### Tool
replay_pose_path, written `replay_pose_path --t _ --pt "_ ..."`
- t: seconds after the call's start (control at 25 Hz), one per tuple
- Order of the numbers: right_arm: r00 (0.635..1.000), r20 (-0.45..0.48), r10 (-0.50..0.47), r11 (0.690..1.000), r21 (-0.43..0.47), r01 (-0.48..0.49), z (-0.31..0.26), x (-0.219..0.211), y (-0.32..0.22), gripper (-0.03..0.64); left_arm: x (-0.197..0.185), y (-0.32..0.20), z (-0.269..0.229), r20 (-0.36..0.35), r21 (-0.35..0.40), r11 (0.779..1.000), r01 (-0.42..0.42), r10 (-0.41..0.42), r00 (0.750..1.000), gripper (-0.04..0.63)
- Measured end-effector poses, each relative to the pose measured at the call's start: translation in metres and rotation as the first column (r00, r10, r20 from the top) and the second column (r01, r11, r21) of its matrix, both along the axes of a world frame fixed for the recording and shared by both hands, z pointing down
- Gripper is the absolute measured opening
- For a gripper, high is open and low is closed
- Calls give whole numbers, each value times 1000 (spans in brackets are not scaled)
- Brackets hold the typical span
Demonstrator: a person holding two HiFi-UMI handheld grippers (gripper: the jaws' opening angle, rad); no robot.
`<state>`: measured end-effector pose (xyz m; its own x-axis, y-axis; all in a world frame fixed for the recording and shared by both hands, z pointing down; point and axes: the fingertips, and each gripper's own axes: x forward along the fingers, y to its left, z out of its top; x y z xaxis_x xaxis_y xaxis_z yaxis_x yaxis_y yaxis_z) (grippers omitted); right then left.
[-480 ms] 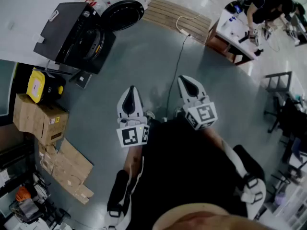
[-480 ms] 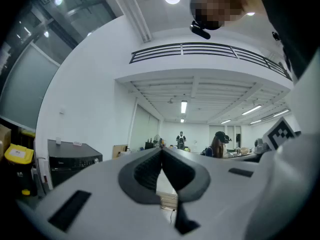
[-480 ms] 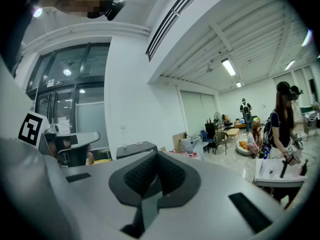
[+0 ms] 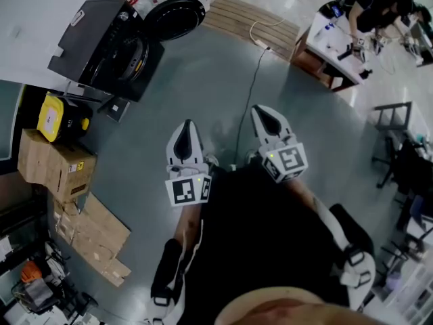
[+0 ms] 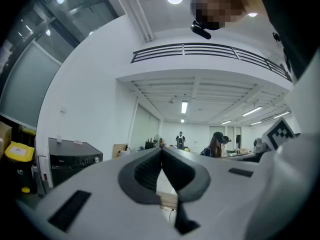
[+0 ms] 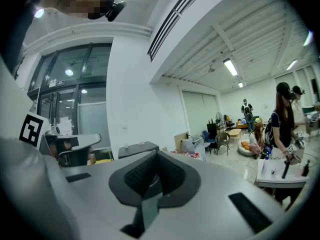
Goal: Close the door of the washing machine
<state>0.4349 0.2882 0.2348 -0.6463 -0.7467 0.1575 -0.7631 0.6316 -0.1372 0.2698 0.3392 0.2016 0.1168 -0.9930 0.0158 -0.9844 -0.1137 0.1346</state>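
The dark washing machine (image 4: 101,42) stands at the upper left of the head view, several steps ahead across the grey floor. Its round door (image 4: 173,17) is swung wide open to its right, and the drum opening faces me. My left gripper (image 4: 185,128) and right gripper (image 4: 262,112) are held side by side in front of my body, far short of the machine. Both are shut with nothing between their pads. In the left gripper view the jaws (image 5: 161,152) meet, with the machine (image 5: 72,160) at the left. In the right gripper view the jaws (image 6: 156,157) are also together.
A yellow case (image 4: 59,119), cardboard boxes (image 4: 53,164) and flattened cardboard (image 4: 95,239) lie along the left. A wooden pallet (image 4: 247,20) lies beyond the door, and a cable (image 4: 249,87) runs across the floor. A work table (image 4: 331,42) with a person and a chair (image 4: 396,137) stand at the right.
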Motion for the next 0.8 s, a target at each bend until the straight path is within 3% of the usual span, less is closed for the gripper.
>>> replay_pose_path --t 0.16,0.2,0.24,0.28,0.8 --pt "997 80 16 1000 17 -18 -5 2 0 8 -2 2 0 -3 2 1000 -5 5 1000 6" --pt "996 85 8 1000 14 -9 -4 0 0 40 -2 3 0 -3 3 1000 -7 7 1000 6" --pt "997 77 -4 1000 9 3 -2 -3 1 136 -2 4 1 -3 3 1000 -10 10 1000 6" --pt "998 64 -12 1000 3 12 1 -6 3 155 -3 5 1 -3 2 1000 -12 12 1000 6" --pt "998 56 41 999 2 -41 6 -55 21 156 -58 23 9 -21 -1 998 -61 61 998 6"
